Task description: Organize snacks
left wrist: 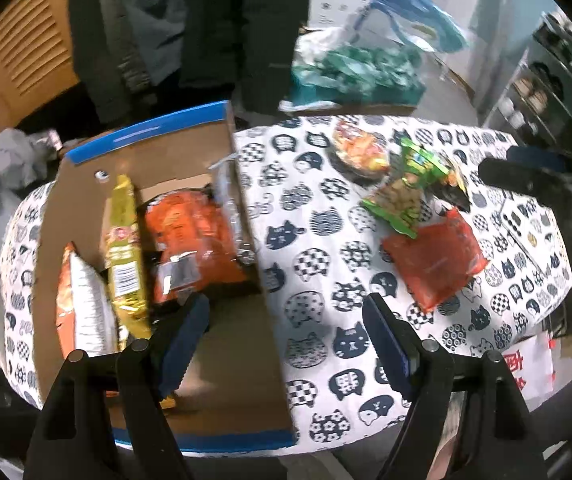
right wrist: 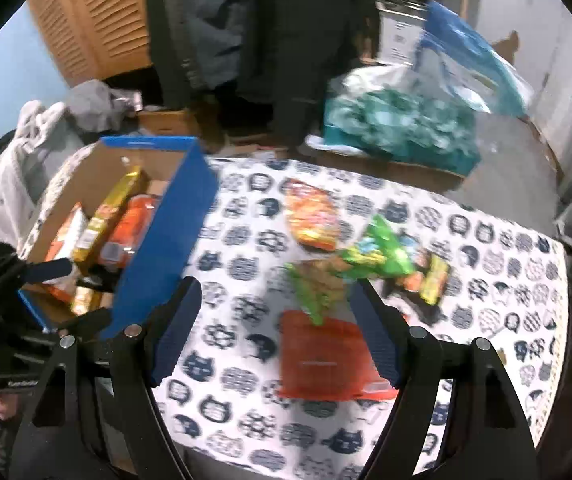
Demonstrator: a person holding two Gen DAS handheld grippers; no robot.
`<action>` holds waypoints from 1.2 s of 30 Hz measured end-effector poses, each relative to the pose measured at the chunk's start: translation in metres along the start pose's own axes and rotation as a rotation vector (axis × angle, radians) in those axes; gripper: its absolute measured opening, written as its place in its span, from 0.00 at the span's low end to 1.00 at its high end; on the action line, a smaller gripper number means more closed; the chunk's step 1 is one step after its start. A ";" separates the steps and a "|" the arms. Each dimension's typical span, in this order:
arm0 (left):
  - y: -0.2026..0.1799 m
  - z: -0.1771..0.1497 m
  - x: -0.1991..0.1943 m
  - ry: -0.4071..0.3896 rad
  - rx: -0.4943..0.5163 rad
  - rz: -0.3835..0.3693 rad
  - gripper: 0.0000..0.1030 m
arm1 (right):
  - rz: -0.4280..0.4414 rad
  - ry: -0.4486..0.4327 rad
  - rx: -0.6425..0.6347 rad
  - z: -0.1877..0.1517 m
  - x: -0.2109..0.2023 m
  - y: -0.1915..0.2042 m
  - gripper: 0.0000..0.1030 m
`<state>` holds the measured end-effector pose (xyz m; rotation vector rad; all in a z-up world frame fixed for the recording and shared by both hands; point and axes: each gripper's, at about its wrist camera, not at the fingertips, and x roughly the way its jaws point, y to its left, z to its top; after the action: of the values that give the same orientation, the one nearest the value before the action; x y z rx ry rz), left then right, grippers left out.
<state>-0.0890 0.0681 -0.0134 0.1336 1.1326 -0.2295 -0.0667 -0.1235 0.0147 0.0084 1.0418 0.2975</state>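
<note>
Both jaws stand apart, nothing between them; the left gripper [left wrist: 286, 344] hangs over the right wall of the cardboard box [left wrist: 245, 216], which holds a gold packet [left wrist: 123, 248] and orange bags; the right gripper [right wrist: 273, 336] hangs above a red pouch [right wrist: 326, 360], near the green snack bags [right wrist: 382, 256] on the cat-print tablecloth [right wrist: 237, 272].
</note>
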 end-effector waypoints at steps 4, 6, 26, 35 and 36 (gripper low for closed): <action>-0.018 0.003 0.006 0.014 0.033 -0.012 0.78 | -0.017 -0.005 0.048 -0.007 -0.004 -0.028 0.75; -0.027 0.004 0.009 0.019 0.052 -0.011 0.78 | -0.022 -0.006 0.064 -0.010 -0.006 -0.039 0.75; -0.082 0.019 0.036 0.064 0.143 0.001 0.79 | -0.022 0.005 0.148 -0.037 -0.006 -0.106 0.75; -0.103 0.043 0.064 0.096 0.159 -0.033 0.79 | 0.001 0.092 0.073 -0.043 0.014 -0.132 0.76; -0.105 0.047 0.068 0.101 0.156 -0.040 0.79 | -0.003 0.104 0.043 -0.042 0.017 -0.133 0.76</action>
<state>-0.0463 -0.0515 -0.0544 0.2635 1.2178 -0.3507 -0.0627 -0.2527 -0.0403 0.0308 1.1511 0.2750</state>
